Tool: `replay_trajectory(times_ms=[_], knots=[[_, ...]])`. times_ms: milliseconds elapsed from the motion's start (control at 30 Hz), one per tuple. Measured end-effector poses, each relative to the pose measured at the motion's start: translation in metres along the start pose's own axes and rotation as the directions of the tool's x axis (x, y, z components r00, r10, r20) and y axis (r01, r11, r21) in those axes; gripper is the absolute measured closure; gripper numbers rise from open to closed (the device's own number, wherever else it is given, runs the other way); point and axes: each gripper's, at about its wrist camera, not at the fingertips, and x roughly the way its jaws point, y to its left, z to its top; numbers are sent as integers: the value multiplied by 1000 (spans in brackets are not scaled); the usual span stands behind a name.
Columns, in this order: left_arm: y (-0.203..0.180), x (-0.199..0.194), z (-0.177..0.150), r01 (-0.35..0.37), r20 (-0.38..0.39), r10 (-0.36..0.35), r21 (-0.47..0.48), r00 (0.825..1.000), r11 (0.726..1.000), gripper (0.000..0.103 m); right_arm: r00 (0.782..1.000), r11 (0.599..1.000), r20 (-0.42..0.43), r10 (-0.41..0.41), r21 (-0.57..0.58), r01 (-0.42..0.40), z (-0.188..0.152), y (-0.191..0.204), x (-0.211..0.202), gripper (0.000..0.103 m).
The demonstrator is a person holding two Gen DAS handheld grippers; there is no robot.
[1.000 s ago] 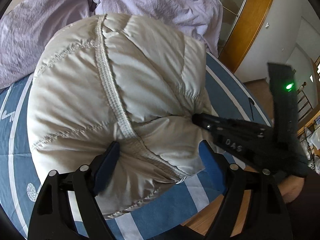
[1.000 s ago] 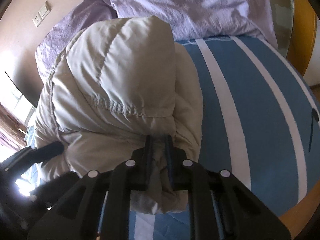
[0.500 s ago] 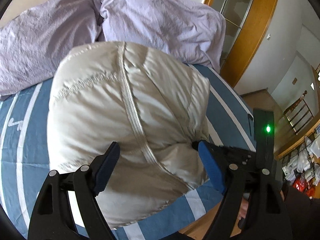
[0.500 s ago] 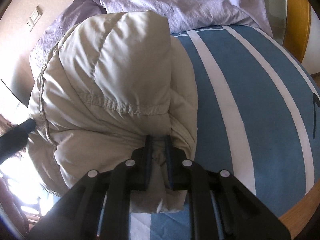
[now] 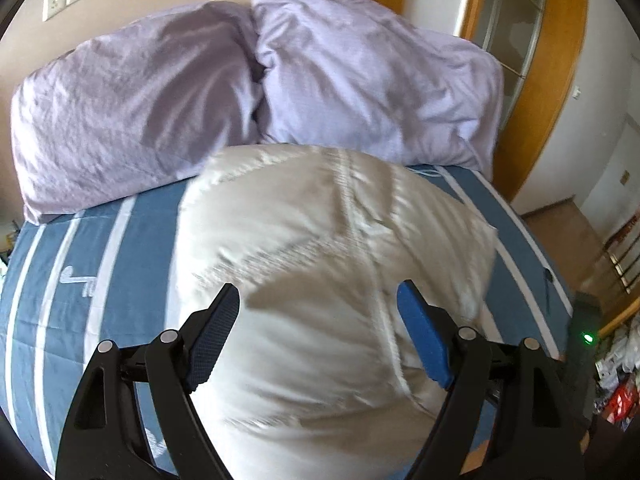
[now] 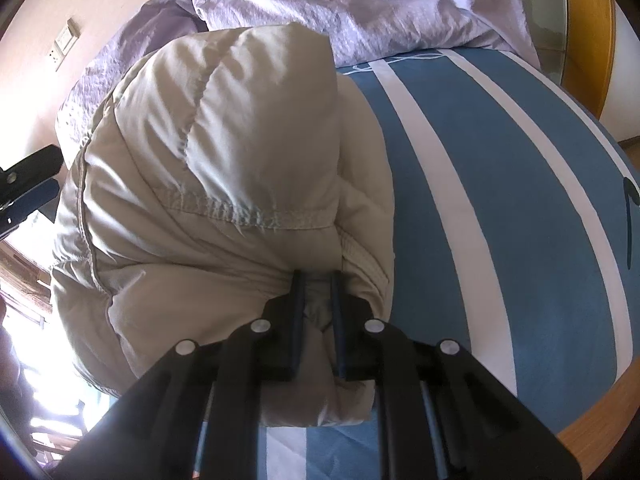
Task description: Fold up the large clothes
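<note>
A cream puffy down jacket (image 5: pixel 328 280) lies bunched in a thick folded bundle on the blue and white striped bed; it also fills the right wrist view (image 6: pixel 224 184). My left gripper (image 5: pixel 318 312) is open, its blue pads on either side of the near end of the bundle, above it and holding nothing. My right gripper (image 6: pixel 316 292) is shut on a fold of the jacket at the bundle's near right edge. The left gripper's finger (image 6: pixel 32 184) shows at the left edge of the right wrist view.
Two lilac pillows (image 5: pixel 360 80) lie against the headboard behind the jacket. The striped sheet (image 6: pixel 500 200) stretches to the right of the bundle. A wooden bed edge (image 6: pixel 592 436) and a wooden door frame (image 5: pixel 556 80) are at the right.
My left gripper has pulled back and risen from the jacket, staying open. The bundle has settled lower on the bed. My right gripper stays shut on its fold.
</note>
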Motion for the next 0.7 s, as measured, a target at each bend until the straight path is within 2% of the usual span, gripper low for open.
replay_trajectory(times_ms=[233,700], knots=[[22,17,12,-59,-21,59,-27,998,998,21,1000,1000,-2,0,-1,0,0,0,0,90],[29,56,7,-77,-42,76,-26,996,997,11,1000,1000,-1,-5,13,5,0,-1,3,90]])
